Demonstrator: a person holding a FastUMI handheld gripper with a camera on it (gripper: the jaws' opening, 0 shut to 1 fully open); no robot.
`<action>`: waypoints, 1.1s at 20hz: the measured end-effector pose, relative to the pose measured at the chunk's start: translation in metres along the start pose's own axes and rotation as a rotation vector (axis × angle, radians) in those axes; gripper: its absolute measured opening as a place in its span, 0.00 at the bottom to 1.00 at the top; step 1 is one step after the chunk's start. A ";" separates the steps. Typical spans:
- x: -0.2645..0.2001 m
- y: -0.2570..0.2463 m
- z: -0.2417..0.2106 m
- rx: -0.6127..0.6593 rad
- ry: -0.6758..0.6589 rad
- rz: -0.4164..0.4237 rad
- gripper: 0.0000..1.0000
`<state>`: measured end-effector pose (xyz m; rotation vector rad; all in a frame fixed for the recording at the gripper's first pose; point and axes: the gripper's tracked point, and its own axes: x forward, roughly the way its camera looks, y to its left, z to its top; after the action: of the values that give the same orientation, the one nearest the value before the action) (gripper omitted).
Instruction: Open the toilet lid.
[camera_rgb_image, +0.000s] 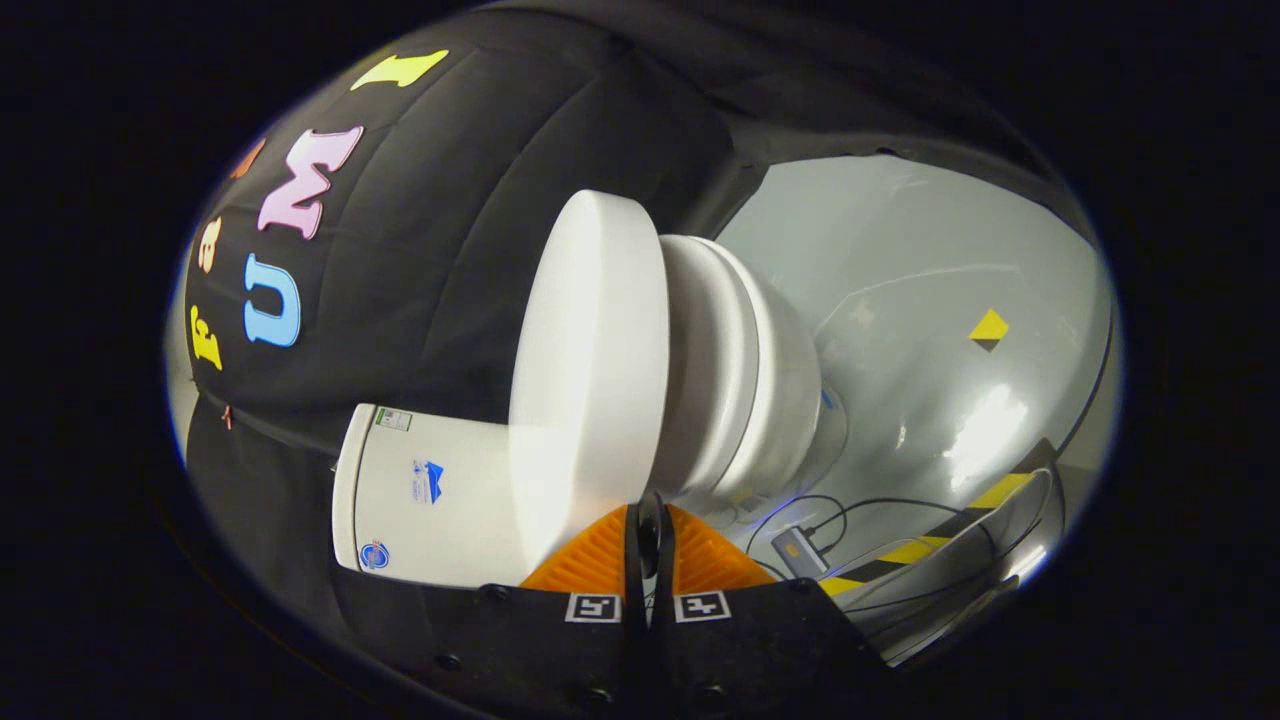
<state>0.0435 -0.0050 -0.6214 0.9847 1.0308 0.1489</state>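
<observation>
We have the gripper (650, 520) rolled on its side, with its fingers pressed together and pinching nothing. Just ahead of them is the toilet (740, 390). The lid (590, 370) sits closed on the seat (705, 375), and the tank (430, 495) is behind the lid. We judge this the approach step: next we need the fingertips at the lid's front edge, hooking under and swinging it toward the tank.

toilet lid's (590, 370) near edge hidden behind the claw (649, 520), tank (430, 500) base cut off by its body, tank stickers too small to tell
</observation>
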 end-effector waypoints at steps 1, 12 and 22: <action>-0.005 0.008 0.001 -0.021 -0.011 -0.014 0.05; -0.047 0.108 0.004 -0.265 -0.135 -0.192 0.05; -0.063 0.184 -0.016 -0.448 -0.276 -0.336 0.05</action>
<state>0.0559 0.0791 -0.4460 0.4038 0.8443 -0.0350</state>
